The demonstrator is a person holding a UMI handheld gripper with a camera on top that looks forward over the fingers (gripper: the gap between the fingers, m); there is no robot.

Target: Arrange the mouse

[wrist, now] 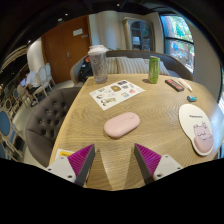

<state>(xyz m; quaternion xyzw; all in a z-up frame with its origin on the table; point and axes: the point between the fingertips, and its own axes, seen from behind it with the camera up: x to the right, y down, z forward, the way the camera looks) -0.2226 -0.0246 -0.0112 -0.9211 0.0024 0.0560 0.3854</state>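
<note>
Your gripper [114, 163] is spread wide and holds nothing; the pink mouse [122, 124] lies flat on the wooden table [90, 125] just ahead of the fingers, left of the pink mouse pad [199, 130], apart from it. It looks light, rigid, smooth and likely slippery, so pinch it low across its narrow flanks mid-body

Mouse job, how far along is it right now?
Nothing looks done yet: the pink mouse sits on the bare wooden table, apart from the cat-print mouse pad. The tongs are open and empty, short of the mouse. Left: grasp it and probably place it on the pad.
</note>
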